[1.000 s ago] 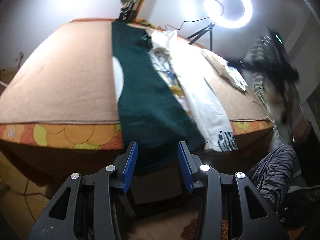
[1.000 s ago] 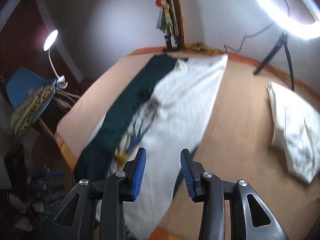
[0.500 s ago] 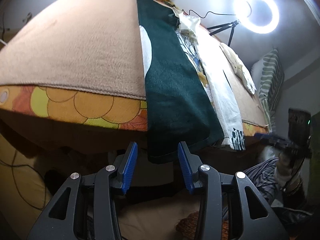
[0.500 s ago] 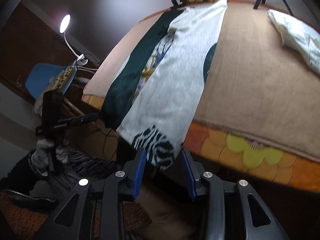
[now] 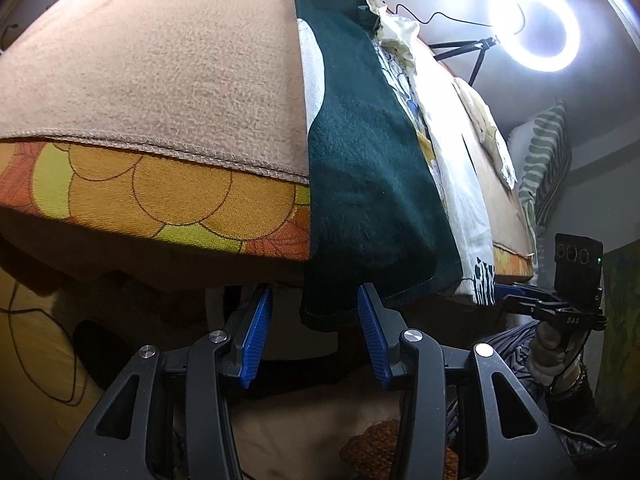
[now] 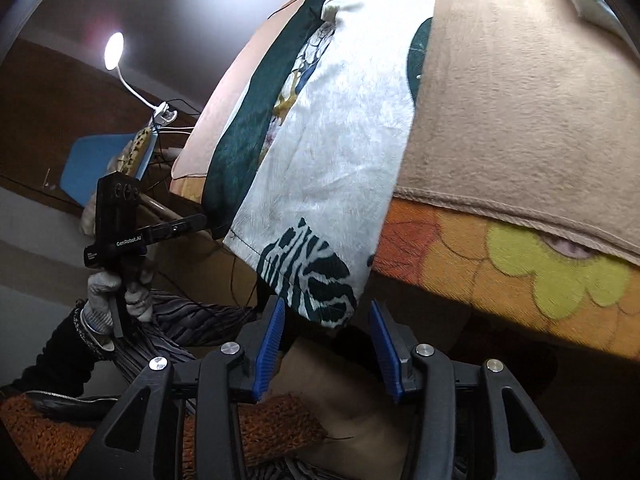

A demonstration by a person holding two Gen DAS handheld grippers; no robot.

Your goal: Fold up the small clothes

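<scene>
A long garment lies across the tan blanket (image 5: 160, 80) and hangs over the bed's front edge. Its dark green part (image 5: 360, 168) droops down on the left, and the green hem dangles between the blue pads (image 5: 256, 336) of my left gripper (image 5: 316, 320), which stands open without pressing it. Its white part (image 6: 344, 128) ends in a black zebra-striped patch (image 6: 316, 276). That patch's lower edge hangs just between the tips of my right gripper (image 6: 326, 336), whose jaws are opening and do not touch the cloth.
The bed's orange floral side (image 6: 520, 264) drops below the blanket edge. A ring light (image 5: 534, 26), a striped pillow (image 5: 544, 176) and a folded pale cloth (image 5: 492, 136) are at the right. A desk lamp (image 6: 114, 50) and blue chair (image 6: 92, 164) stand left. A gloved hand (image 6: 108, 292) grips the left tool.
Both grippers have sunk from above the bed to just below its front edge, under the hanging hems. The right jaws stand wider than before.
</scene>
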